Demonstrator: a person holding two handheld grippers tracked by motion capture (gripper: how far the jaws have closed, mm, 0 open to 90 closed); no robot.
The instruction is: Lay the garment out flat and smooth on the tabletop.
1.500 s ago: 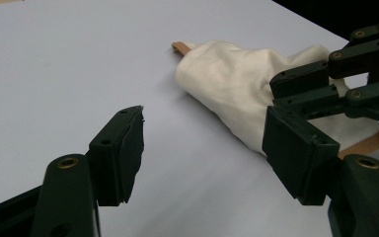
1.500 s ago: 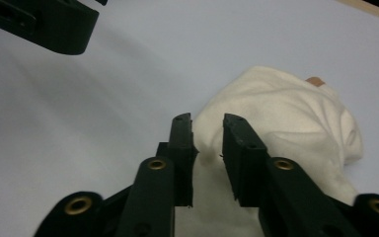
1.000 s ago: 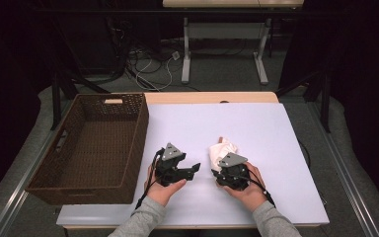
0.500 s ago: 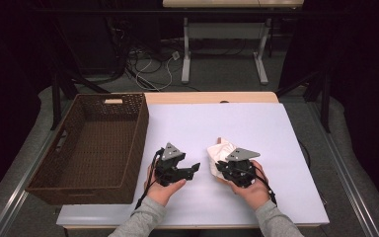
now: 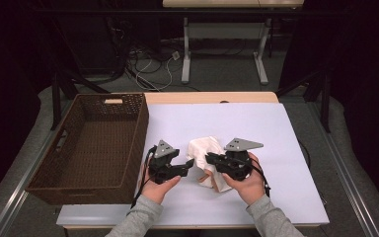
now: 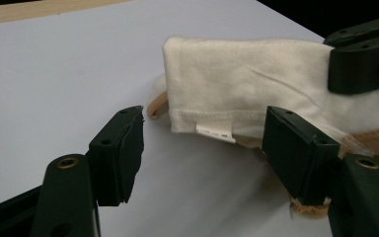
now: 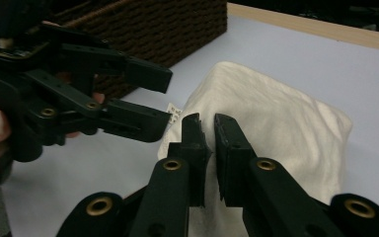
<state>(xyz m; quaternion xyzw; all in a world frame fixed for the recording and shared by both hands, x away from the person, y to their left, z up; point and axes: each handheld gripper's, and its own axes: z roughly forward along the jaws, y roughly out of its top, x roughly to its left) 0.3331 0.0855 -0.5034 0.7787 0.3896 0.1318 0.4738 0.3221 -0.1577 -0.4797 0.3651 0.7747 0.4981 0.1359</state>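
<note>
Two claws meet over one cream cloth (image 5: 203,150), a folded garment piece with a stitched hem and a small white label (image 6: 215,131) at its lower edge. Cloth sits near the front middle of the white table (image 5: 256,123), between both hands, just right of the wicker basket (image 5: 94,143).

Right claw (image 5: 210,159): jaws nearly together, clamped on a fold of the cloth. Right gripper view shows the fabric pinched between the two black pads (image 7: 193,143), the cloth bulging up and away behind them. Cloth is lifted and bunched at that hold; its far side rests on the table.

Left claw (image 5: 189,164): jaws wide apart, nothing between them. Left gripper view has the two pads either side of the hemmed edge with the label, close to it but apart from it. A tan strap or band (image 6: 157,104) peeks from under the cloth beside the hem; more tan material at the lower right, partly hidden by the jaw.

Left claw tips point right, toward the right claw; the two are near each other, with cloth between.

Basket stands at the table's left edge, dark brown, interior empty in the high view.
</note>
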